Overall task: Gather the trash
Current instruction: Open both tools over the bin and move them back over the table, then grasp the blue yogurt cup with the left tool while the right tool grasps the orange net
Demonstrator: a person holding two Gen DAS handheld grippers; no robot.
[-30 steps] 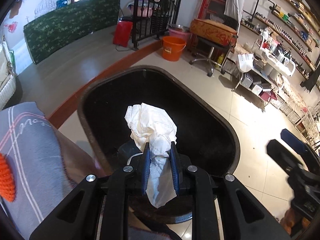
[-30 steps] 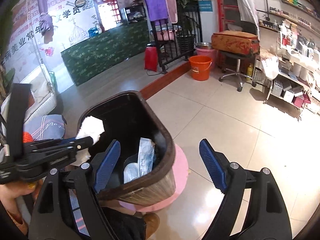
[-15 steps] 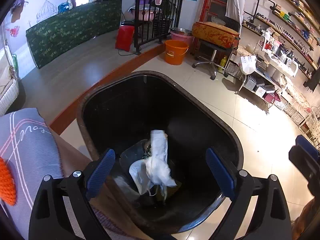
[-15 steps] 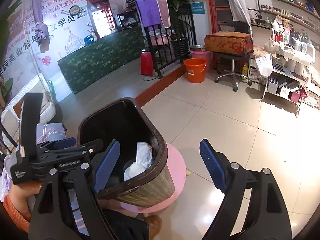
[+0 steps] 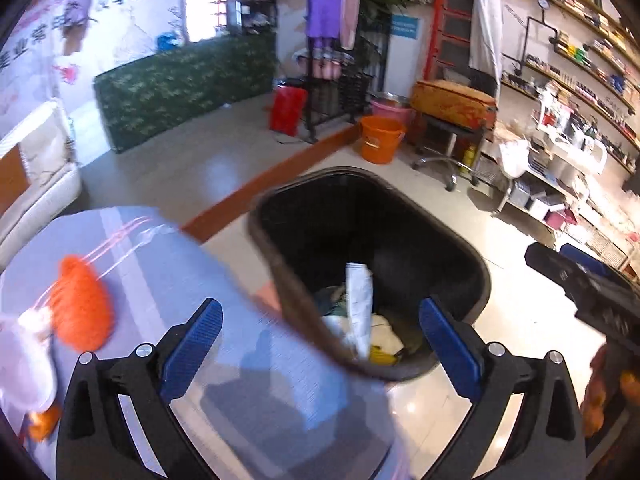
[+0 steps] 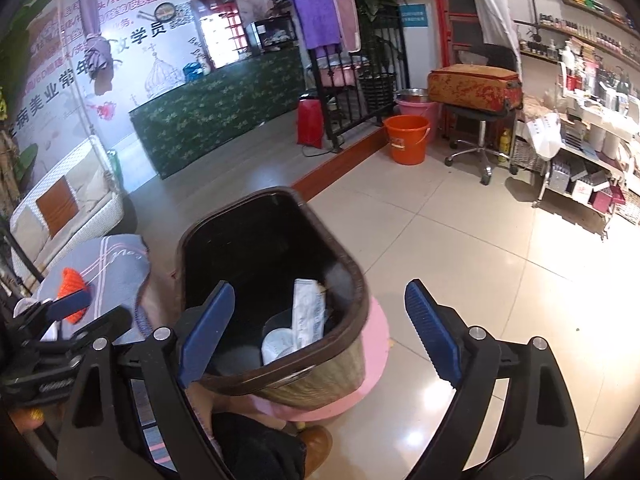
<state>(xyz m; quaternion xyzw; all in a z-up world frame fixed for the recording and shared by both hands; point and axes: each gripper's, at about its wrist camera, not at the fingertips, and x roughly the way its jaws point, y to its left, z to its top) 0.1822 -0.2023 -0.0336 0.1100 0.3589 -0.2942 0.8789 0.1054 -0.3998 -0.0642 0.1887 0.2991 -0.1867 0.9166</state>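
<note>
The crumpled white tissue (image 5: 384,326), which a second ago was pinched between the pads of the left claw (image 5: 320,340) over the bin, now lies at the bottom of the dark trash bin (image 5: 460,248), next to an upright white wrapper (image 5: 360,300) and a bit of yellow scrap (image 5: 380,356). The left claw's jaws have just been opening and now stand wide apart with nothing between them; in its own view the bin has shifted from dead centre toward 2 o'clock, and the grey cloth with an orange patch (image 5: 80,312) fills the 8 o'clock side, so that hand appears to be pulling away from the bin. The right claw (image 6: 316,324) hangs with its jaws spread and empty above the near rim of the bin, much as it did before; the bin sits on a pink round base (image 6: 376,344) on the tiled floor (image 6: 480,248). Judged from this, one piece of trash is delivered and the drop is complete; both claws are free for the next piece. A white scrap shows at 9 o'clock in the left view, too blurred to identify.
</note>
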